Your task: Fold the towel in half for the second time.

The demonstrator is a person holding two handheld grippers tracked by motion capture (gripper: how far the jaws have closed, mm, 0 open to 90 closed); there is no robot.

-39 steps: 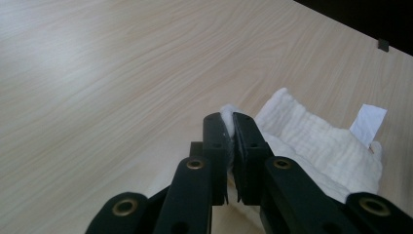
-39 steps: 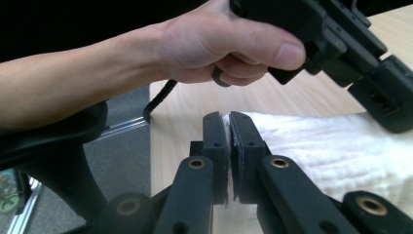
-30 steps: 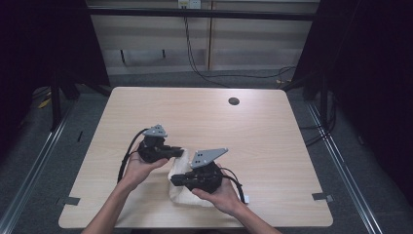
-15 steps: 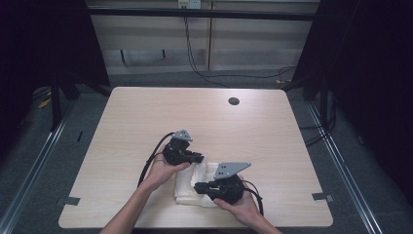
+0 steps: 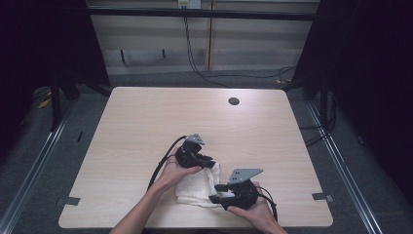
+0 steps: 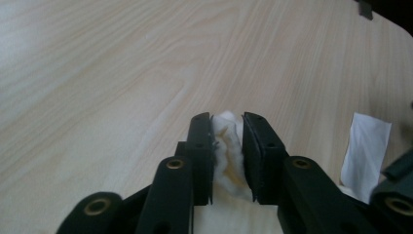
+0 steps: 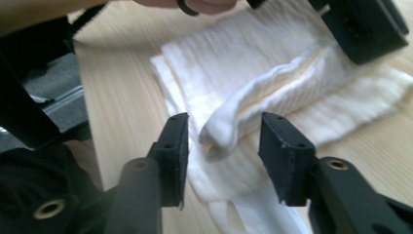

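The cloth is cream-white with a fine ribbed weave, faintly yellowed along one fold. The tabletop is pale wood with a light grain, and a small dark round spot sits near its far edge. Both grippers are black with grey plates; brass-coloured rivets dot the fingers.

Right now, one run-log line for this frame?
object: folded white ribbed cloth on pale wooden table | left gripper: opening, cloth fold between jaws | right gripper: opening, fold between jaws, untouched
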